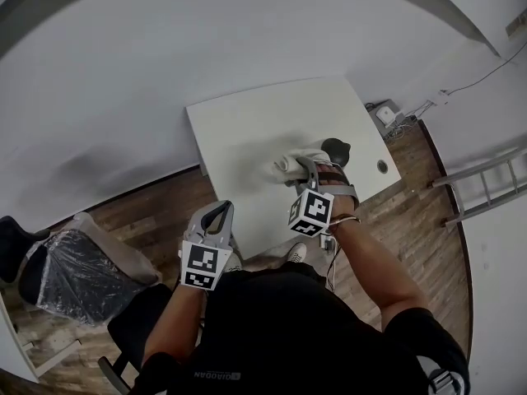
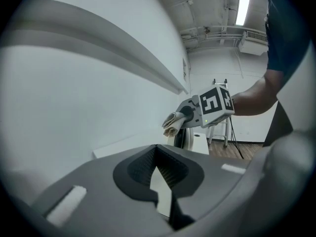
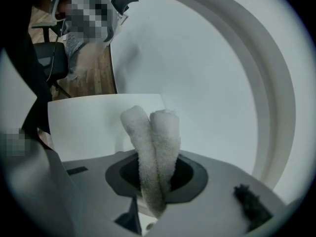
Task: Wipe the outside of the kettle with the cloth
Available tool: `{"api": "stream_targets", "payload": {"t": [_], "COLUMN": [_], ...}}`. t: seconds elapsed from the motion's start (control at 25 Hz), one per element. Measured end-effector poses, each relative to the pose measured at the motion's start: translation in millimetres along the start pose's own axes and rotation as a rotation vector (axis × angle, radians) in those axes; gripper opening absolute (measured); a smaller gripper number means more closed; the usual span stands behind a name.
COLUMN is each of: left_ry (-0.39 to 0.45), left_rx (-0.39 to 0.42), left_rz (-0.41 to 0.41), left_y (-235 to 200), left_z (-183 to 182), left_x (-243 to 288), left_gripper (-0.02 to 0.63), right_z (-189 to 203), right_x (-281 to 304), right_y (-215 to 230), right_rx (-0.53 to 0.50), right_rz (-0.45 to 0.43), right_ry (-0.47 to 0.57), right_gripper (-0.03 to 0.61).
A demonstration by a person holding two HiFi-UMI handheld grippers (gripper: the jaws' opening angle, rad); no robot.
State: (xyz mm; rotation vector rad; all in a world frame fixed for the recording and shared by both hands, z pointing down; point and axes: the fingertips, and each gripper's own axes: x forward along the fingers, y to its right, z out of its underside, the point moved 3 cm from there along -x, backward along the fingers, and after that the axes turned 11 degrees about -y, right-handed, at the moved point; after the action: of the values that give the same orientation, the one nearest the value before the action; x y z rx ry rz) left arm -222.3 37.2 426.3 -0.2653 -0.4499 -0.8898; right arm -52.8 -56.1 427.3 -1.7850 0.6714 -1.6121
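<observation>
Pinching the cloth (image 3: 154, 142) as a doubled roll, our right gripper (image 1: 303, 168) has its jaws clamped on the lower part, so that a firm, padded end sticks out past the tips; we judge that this grip gives us a soft pad to press on a curved wall without the jaws themselves touching it; the kettle (image 1: 336, 149) stands on the white table (image 1: 247, 130), toward its near right part, and from the head view it is mostly hidden under that gripper, only its dark top showing; the cloth's end hangs just beside it, and we cannot tell whether the two touch; our left gripper (image 1: 219, 214) is held low and back, at the table's near edge and apart from the kettle; its jaws meet at the tips with nothing between them; we read that as the idle hand kept out of the way, though it could come in to steady the kettle if wiping pushes it; the wiping looks barely begun, if at all; a light kettle may slide on the smooth top under sideways pressure.
</observation>
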Motion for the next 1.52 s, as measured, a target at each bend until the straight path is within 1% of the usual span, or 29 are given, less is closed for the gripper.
{"api": "stream_targets", "payload": {"t": [0.12,0.24,0.36,0.48,0.56,0.8,0.88,1.2,1.32,1.52], "left_ry": [-0.004,-0.021,-0.059,-0.078,-0.09,-0.126,-0.129,-0.13,-0.116,-0.098], "left_rx": [-0.007,-0.008,-0.013,-0.018,-0.02,-0.019,-0.017,-0.011,0.011,0.024], "left_rz": [-0.031,-0.055,-0.063,-0.062,-0.073,-0.11,-0.109,-0.081,-0.055,-0.033], "left_y": [-8.3,-13.5,-13.8,-6.1,-5.1,-3.6,-0.1,10.9,16.2,18.9], "left_z": [1.3,5.7,12.6,11.9,12.2,14.9,14.6,11.7,4.1,-1.8], "left_x": [-6.1,-12.9,-14.3,-12.5,-13.0,-17.4,-16.9,-7.0,-2.1,2.4], "left_gripper": [0.008,0.008,0.008,0.008,0.008,0.008,0.008,0.008,0.008,0.008], "right_z": [-19.4,-33.0,-45.3,-51.1,-51.4,-31.8,-22.1,34.7,51.3,77.6], "right_x": [-5.7,-8.3,-7.8,-1.2,9.8,50.4,59.0,78.1,80.5,85.1], "right_y": [-16.9,-34.9,-52.2,-77.6,-94.1,-125.9,-130.4,-134.8,-135.6,-134.2], "right_rx": [-0.022,-0.032,-0.018,0.003,0.022,0.081,0.124,0.375,0.437,0.498], "right_rz": [0.082,0.104,0.079,0.02,-0.018,-0.098,-0.13,-0.279,-0.326,-0.37], "right_ry": [0.09,0.16,0.218,0.254,0.26,0.212,0.185,0.05,0.01,-0.072], "right_gripper": [0.094,0.094,0.093,0.092,0.092,0.092,0.092,0.093,0.092,0.092]}}
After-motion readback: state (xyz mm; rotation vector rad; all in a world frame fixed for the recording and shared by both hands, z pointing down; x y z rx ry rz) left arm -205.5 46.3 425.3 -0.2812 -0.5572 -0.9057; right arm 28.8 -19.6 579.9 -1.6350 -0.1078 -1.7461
